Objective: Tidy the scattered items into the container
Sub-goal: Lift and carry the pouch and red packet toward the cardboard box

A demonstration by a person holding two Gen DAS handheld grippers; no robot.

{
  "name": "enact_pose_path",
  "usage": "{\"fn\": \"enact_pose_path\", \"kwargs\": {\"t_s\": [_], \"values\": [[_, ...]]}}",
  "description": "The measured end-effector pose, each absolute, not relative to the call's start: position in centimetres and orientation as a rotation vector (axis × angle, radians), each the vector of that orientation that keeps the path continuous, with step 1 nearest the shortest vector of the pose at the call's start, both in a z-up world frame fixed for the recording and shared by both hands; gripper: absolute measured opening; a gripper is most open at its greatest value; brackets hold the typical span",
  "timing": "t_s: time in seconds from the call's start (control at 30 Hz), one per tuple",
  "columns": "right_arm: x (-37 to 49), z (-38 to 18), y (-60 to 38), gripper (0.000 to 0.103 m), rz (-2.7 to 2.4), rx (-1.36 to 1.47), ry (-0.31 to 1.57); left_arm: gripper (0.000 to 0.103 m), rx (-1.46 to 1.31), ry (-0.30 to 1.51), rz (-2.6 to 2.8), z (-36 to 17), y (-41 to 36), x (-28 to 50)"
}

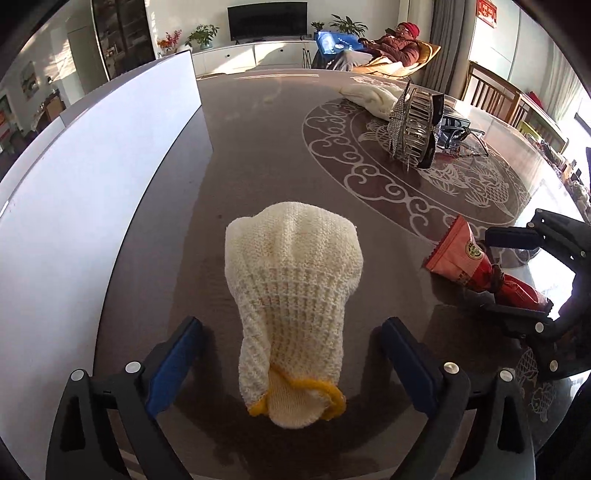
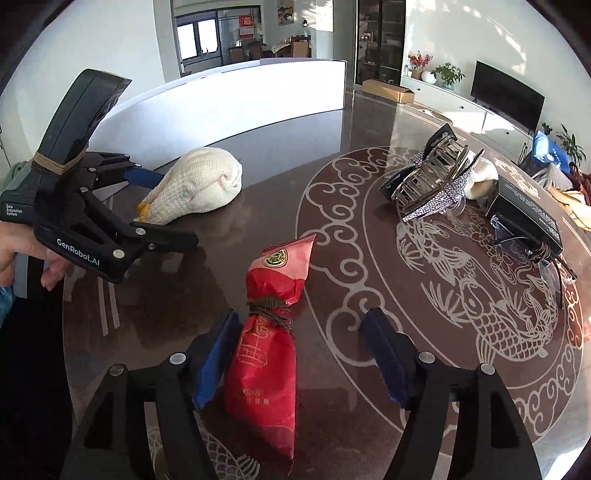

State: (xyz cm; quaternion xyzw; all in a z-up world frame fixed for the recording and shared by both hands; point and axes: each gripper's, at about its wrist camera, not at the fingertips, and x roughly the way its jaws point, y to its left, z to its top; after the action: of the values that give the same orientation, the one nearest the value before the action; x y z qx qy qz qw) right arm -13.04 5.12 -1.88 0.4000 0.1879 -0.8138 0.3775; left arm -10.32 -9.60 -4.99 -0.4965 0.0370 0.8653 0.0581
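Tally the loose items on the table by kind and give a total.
Knit glove: 1
Red snack packet: 1
Rhinestone hair claw: 1
Glasses: 1
Black box: 1
White cloth: 1
Total: 6

Open table (image 1: 258,147) beyond the rolled glove (image 1: 295,291); white container wall (image 1: 92,177) hard left, red packet (image 1: 476,266) right.

A television (image 1: 267,20) on a white cabinet (image 1: 255,53); potted plants (image 1: 202,36); a seated person (image 1: 391,48).

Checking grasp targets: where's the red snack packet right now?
In the right wrist view the red snack packet lies on the table between the open right hand-held gripper fingers, right of the knitted glove.
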Motion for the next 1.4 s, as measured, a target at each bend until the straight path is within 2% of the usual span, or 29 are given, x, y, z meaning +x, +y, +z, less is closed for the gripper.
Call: {"fn": "enact_pose_path", "kwargs": {"t_s": [0.27, 0.43, 0.63, 0.8, 0.83, 0.87, 0.9, 0.93, 0.97, 1.4], "values": [[-13.3, -3.4, 5.4, 0.089, -2.074, 1.040, 0.489, 0.103, -1.421, 0.116, 2.639, -5.2, -9.7, -11.1], [-13.9, -3.8, 5.4, 0.093, -2.074, 1.047, 0.484, 0.103, -1.452, 0.114, 2.630, -5.1, -9.6, -11.5], [-13.9, -4.0, 5.2, 0.096, -2.040, 1.049, 0.504, 0.103, -1.496, 0.206, 2.489, -5.0, -9.1, -14.5], [-15.3, -3.6, 4.0, 0.095, -1.944, 1.241, 0.605, 0.101, -1.520, 0.235, 2.449, -4.8, -8.9, -13.9], [-15.4, -3.5, 3.7, 0.094, -1.928, 1.269, 0.622, 0.097, -1.511, 0.229, 2.458, -4.6, -8.9, -13.5], [-15.5, -3.5, 3.4, 0.092, -1.912, 1.285, 0.637, 0.081, -1.500, 0.222, 2.469, -4.4, -8.9, -13.1], [-15.5, -3.3, 3.2, 0.081, -1.899, 1.291, 0.650, 0.055, -1.499, 0.216, 2.479, -4.0, -9.0, -12.7], [-15.6, -2.8, 3.0, 0.065, -1.895, 1.290, 0.652, 0.042, -1.518, 0.201, 2.478, -3.7, -9.1, -12.5], [-15.8, -2.3, 2.9, 0.026, -1.899, 1.296, 0.649, 0.040, -1.547, 0.183, 2.467, -3.5, -9.2, -12.3], [-13.9, -1.0, 3.1, 0.025, -1.882, 1.334, 0.711, 0.039, -1.569, 0.158, 2.468, -3.4, -8.4, -5.0]]}}
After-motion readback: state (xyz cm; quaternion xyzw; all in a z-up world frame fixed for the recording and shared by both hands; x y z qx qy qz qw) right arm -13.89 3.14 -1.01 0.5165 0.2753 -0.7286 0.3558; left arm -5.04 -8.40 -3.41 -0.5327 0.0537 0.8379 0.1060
